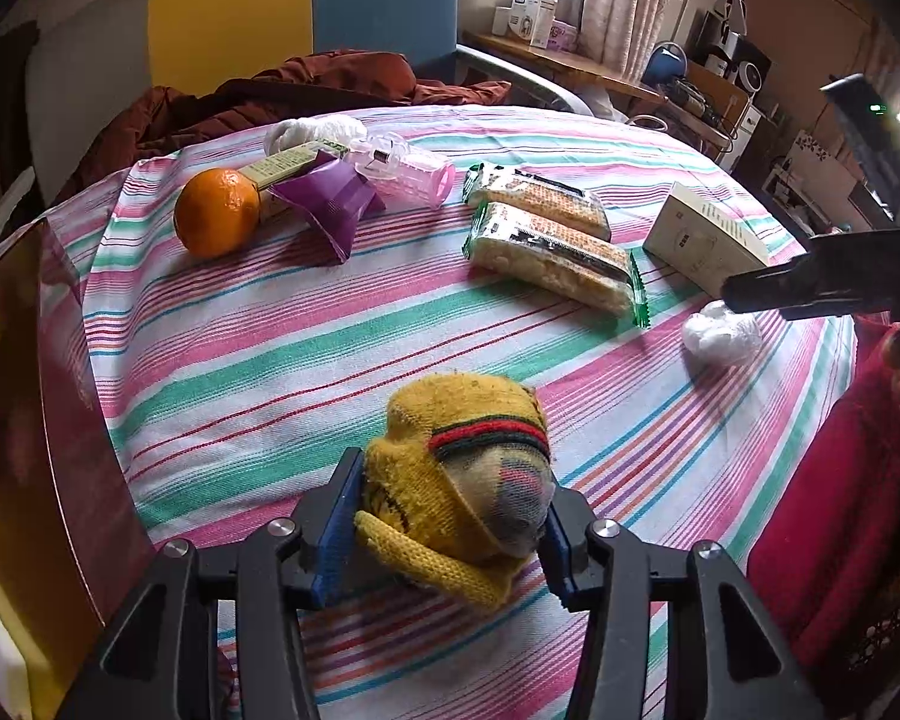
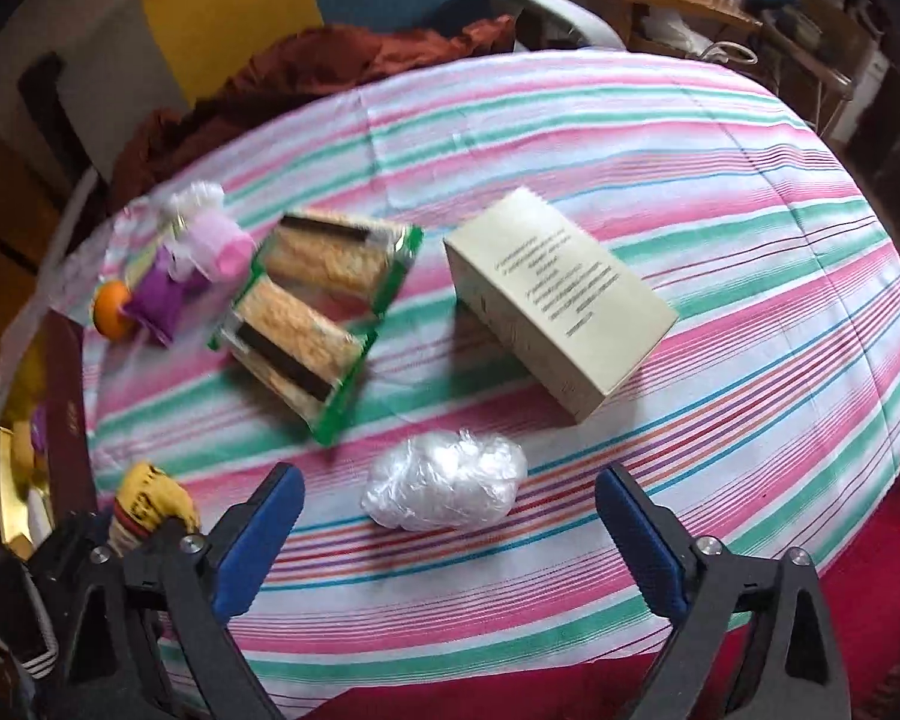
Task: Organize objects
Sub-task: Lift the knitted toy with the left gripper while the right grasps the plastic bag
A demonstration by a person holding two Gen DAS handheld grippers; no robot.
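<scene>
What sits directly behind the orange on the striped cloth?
A long green-and-cream box runs behind the orange, its near end hidden by it; a purple packet lies beside.

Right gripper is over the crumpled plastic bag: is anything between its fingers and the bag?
Nothing visible. The right gripper is open, and the crumpled plastic bag lies alone on the striped cloth ahead of its fingers. The beige box and cracker packs lie beyond it.

Two cracker packs (image 2: 321,294), two plastic wads (image 2: 444,489), one orange (image 1: 217,220).
</scene>
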